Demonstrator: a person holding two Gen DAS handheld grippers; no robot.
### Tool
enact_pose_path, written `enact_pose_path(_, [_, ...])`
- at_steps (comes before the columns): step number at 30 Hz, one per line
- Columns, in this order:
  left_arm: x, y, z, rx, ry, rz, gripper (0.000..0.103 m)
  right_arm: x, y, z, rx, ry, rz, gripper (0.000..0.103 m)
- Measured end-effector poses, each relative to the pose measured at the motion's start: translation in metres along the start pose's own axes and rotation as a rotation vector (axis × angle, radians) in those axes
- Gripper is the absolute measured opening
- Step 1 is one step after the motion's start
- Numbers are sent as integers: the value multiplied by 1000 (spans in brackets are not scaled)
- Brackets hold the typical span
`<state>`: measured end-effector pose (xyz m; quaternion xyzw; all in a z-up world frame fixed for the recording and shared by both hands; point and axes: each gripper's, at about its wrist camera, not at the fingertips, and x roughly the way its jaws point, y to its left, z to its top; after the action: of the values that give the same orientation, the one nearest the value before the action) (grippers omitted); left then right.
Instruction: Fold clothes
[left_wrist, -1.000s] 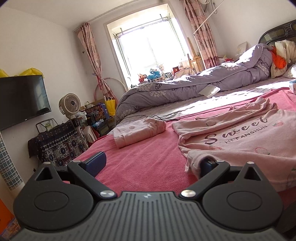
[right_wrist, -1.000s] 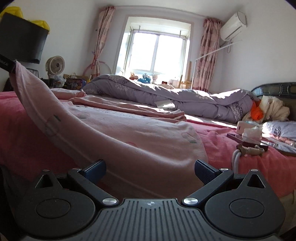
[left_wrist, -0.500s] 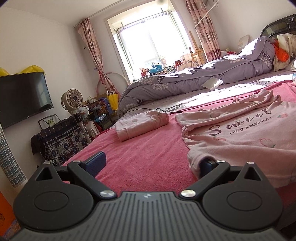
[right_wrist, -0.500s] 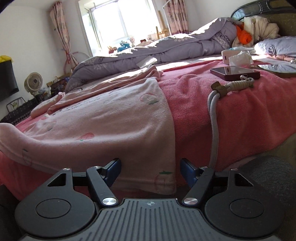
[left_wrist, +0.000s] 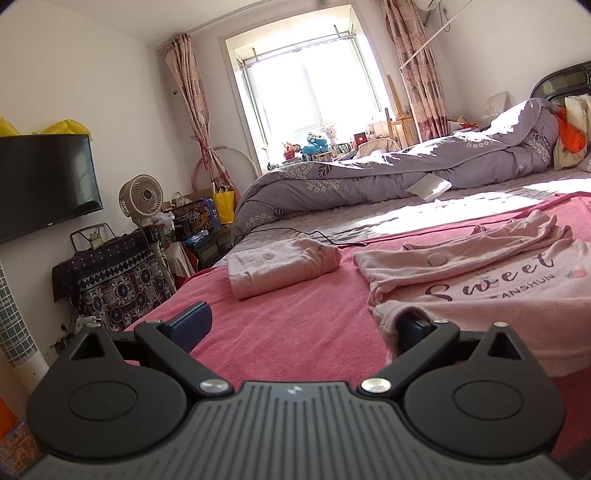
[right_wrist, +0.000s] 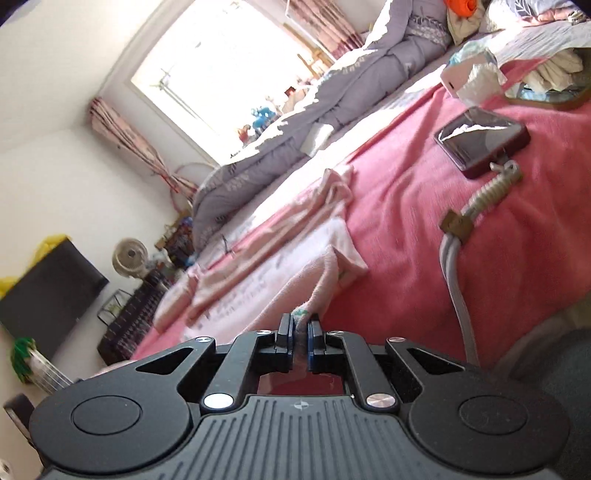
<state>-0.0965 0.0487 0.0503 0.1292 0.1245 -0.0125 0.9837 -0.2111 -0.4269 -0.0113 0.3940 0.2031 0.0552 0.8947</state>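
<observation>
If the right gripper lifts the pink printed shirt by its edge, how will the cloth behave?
The pink printed shirt will probably drape limply: it already wrinkles and sags toward the shut right gripper. It looks thin, so likely light. The terry-like pink bed cover may drag on it slightly.

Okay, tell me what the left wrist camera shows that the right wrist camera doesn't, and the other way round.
Only the left wrist view shows the open left gripper, one finger tucked under the pink shirt, and the "Sweet" lettering. Only the right wrist view shows the right gripper shut on the shirt's edge, plus a phone with a cord. Both show the shirt, the red blanket, the purple duvet, the fan and the window.
</observation>
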Motion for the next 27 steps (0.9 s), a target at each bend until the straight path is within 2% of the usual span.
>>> enact_pose_path(2, [21, 7, 16, -54, -2, -16, 101, 11, 3, 27, 7, -40, 38, 9])
enact_pose_path(4, [46, 11, 32, -117, 4, -42, 101, 36, 7, 52, -33, -71, 14, 9])
enact_pose_path(6, [80, 4, 43, -139, 31, -56, 101, 63, 11, 76, -84, -100, -21, 9])
enact_pose_path(8, [111, -12, 41, -70, 89, -44, 102, 99, 11, 91, -152, -84, -89, 12])
enact_pose_path(10, [144, -30, 36, 24, 159, -30, 102, 139, 8, 99, -217, -15, -172, 17])
enact_pose_path(11, [157, -38, 33, 71, 190, -22, 102, 154, 8, 98, -245, 9, -212, 25])
enact_pose_path(12, [165, -44, 26, 116, 215, -13, 102, 160, 9, 96, -277, 6, -227, 29])
enact_pose_path(14, [171, -52, 11, 181, 239, -18, 102, 162, 11, 89, -347, -34, -215, 54])
enact_pose_path(15, [171, -54, 6, 187, 245, -34, 102, 160, 13, 86, -385, -59, -207, 62])
enact_pose_path(16, [171, -50, 3, 179, 254, -55, 102, 155, 13, 86, -429, -85, -199, 76])
enact_pose_path(17, [171, -43, 2, 156, 268, -82, 103, 152, 14, 87, -476, -95, -200, 80])
enact_pose_path(19, [174, -27, 3, 90, 303, -146, 103, 151, 16, 88, -566, -86, -220, 80])
enact_pose_path(23, [194, -2, 10, -55, 406, -308, 103, 158, 18, 82, -662, -8, -208, 80])
enact_pose_path(25, [207, 5, 3, -143, 488, -413, 103, 166, 20, 71, -709, 31, -228, 80])
enact_pose_path(27, [221, 10, -6, -241, 581, -439, 103, 179, 20, 61, -750, 57, -279, 80])
